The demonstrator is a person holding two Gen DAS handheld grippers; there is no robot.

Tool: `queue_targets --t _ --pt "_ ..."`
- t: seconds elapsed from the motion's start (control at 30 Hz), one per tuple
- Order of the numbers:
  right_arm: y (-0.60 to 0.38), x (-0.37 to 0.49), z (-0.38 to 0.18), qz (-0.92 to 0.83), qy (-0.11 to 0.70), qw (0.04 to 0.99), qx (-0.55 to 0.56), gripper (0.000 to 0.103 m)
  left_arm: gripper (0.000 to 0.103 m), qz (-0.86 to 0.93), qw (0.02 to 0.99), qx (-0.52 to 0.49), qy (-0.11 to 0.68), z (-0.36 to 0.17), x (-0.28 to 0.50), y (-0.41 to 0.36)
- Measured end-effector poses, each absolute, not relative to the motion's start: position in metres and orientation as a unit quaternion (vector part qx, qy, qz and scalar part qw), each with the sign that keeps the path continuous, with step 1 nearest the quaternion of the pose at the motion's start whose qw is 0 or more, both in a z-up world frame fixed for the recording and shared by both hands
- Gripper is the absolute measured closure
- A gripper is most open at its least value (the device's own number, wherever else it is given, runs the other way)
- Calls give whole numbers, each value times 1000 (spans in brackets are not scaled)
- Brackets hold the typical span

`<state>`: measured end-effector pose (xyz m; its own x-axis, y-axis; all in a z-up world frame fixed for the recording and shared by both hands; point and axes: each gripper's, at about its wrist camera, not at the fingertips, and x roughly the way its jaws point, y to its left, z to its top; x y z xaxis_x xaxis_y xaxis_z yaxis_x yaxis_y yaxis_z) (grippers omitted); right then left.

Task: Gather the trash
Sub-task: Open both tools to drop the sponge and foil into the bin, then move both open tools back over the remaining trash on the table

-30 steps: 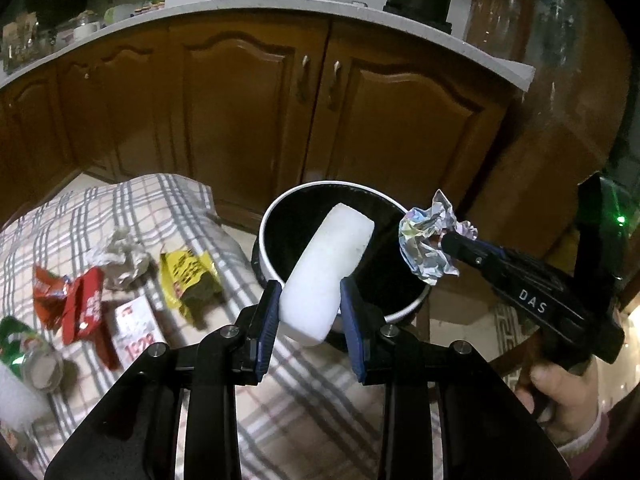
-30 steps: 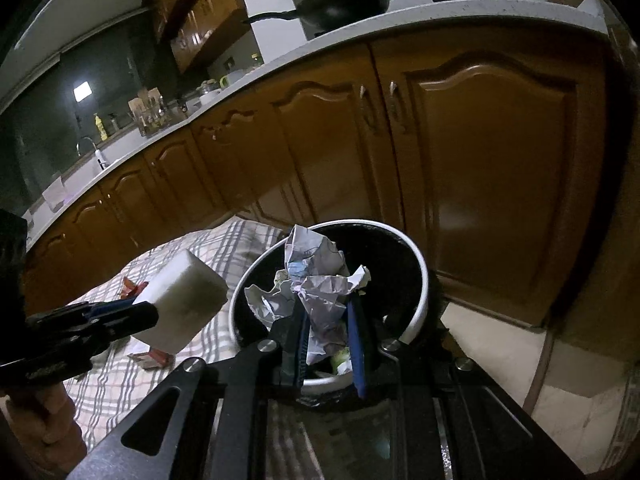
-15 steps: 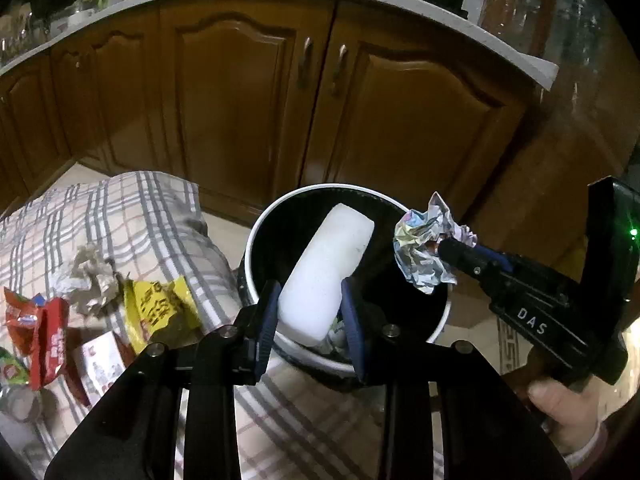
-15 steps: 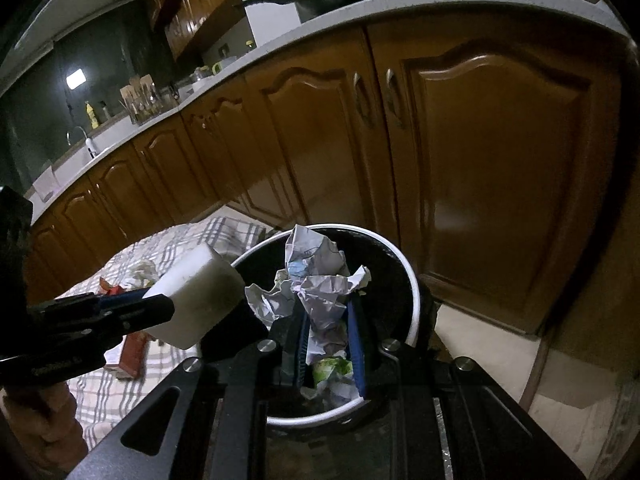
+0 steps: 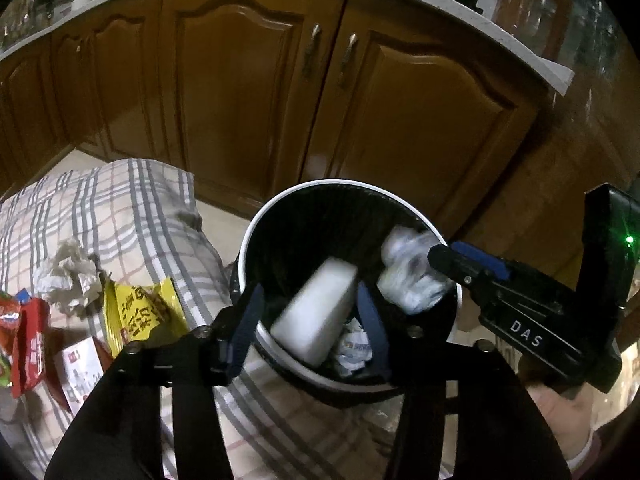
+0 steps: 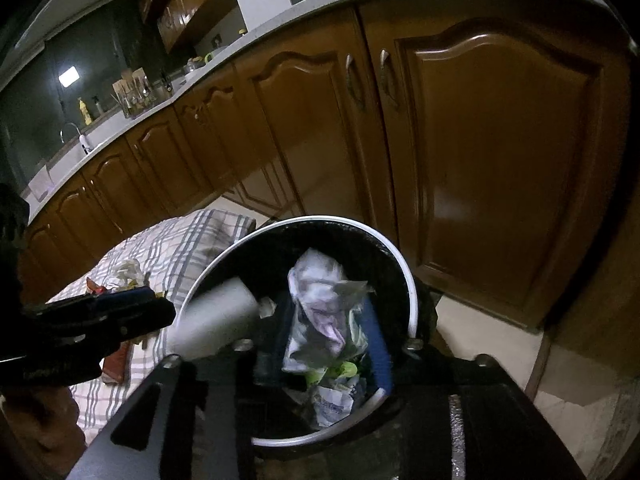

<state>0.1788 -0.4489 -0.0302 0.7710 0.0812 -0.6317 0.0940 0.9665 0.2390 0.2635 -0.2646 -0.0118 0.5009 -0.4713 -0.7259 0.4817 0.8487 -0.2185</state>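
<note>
A black bin with a white rim (image 5: 344, 184) stands beside the checked cloth. My left gripper (image 5: 310, 292) hangs over its mouth, jaws opening. The white foam block (image 5: 316, 312) is blurred between the fingers and slipping down into the bin, no pad pressing on it. My right gripper (image 6: 324, 312) is also over the bin (image 6: 408, 280), jaws opening. The crumpled foil ball (image 6: 324, 308) drops, blurred, between its blue pads. In the left wrist view the right gripper (image 5: 436, 254) reaches in from the right, the ball (image 5: 412, 276) at its tip. Crumpled paper (image 5: 352, 348) lies inside the bin.
On the checked cloth (image 5: 140, 208) lie a crumpled paper ball (image 5: 68, 276), a yellow wrapper (image 5: 140, 312), red wrappers (image 5: 24, 336) and a white packet (image 5: 80, 368). Brown cabinet doors (image 5: 248, 92) stand close behind the bin. A hand (image 5: 560, 412) holds the right gripper.
Both grippers came closer over the bin and their jaws spread. The foam block and the foil ball, gripped before, are now loose and sinking into the bin.
</note>
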Motion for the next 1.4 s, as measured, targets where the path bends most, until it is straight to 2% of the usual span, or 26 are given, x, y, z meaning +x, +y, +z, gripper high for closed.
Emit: queue_targets --t 0.17,0.23,0.33,1.4 --pt "-449 168 -30 -2 333 932 140 50 45 -270 868 -6 416 -12 252 -251" --pt "-447 164 -27 1 330 933 144 38 43 -270 870 -11 413 -12 246 -245" --pt "-441 156 -23 7 320 936 147 28 40 -262 875 -17 407 -11 232 -230" --pt "-298 128 -23 120 333 925 139 25 39 -131 905 -100 393 -23 154 -41"
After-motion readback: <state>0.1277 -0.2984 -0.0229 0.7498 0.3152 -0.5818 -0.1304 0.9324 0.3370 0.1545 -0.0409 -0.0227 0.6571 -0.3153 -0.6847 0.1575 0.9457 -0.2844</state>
